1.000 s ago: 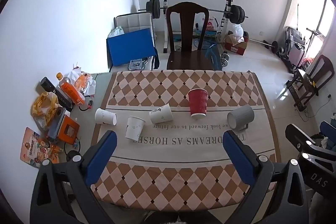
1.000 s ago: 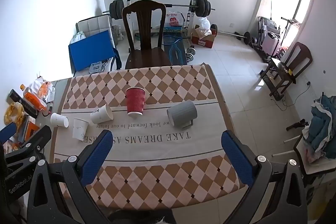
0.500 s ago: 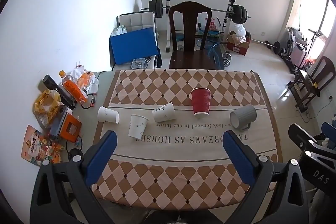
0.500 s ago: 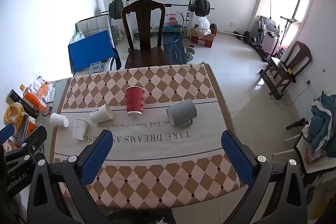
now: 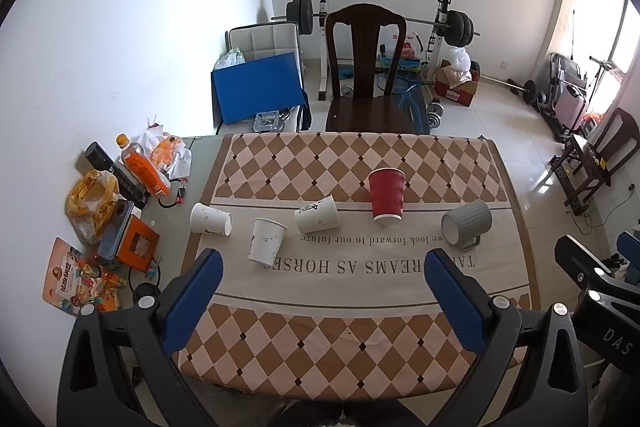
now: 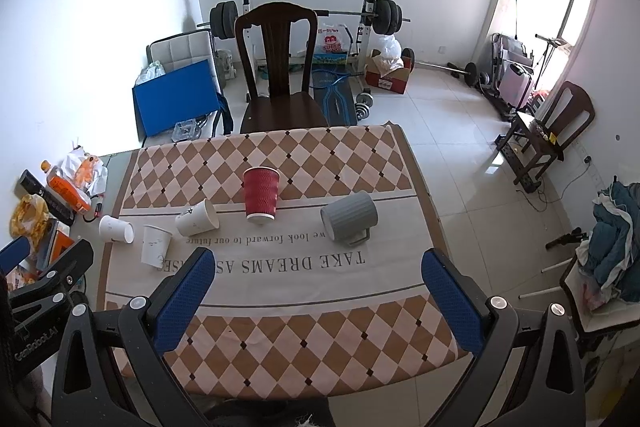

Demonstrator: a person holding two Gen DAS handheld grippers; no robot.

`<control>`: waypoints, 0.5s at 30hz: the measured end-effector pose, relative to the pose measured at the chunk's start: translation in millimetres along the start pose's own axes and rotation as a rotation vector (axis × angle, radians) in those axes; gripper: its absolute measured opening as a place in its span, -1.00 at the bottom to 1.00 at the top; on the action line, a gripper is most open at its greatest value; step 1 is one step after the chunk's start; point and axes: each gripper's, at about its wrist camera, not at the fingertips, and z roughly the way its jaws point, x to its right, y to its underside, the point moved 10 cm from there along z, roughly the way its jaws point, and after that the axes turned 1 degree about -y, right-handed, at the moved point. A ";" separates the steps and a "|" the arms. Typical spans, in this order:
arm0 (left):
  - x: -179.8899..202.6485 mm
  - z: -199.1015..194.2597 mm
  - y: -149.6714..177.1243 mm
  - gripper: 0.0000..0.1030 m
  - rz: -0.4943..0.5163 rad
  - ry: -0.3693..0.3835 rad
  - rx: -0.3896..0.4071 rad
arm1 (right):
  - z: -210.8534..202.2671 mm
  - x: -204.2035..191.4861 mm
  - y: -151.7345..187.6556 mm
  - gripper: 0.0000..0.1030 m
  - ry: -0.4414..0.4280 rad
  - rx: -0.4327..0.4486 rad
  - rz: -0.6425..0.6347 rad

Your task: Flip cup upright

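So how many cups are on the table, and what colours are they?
White paper cups: 3
Red paper cup: 1
Grey mug: 1
Total: 5

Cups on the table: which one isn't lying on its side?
The red cup stands on end, wide rim up; the three white paper cups and the grey mug lie tipped over.
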 end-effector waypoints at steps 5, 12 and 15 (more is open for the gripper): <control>-0.4 -0.4 0.4 1.00 0.000 -0.003 0.004 | -1.2 -1.4 0.8 1.00 -0.001 0.000 0.000; -5.8 -1.6 3.2 1.00 -0.005 -0.006 0.004 | -5.6 -3.2 -2.8 1.00 -0.002 0.002 0.000; -6.3 -1.4 3.0 1.00 -0.004 -0.005 0.005 | -6.2 -5.0 -3.4 1.00 -0.003 0.003 0.000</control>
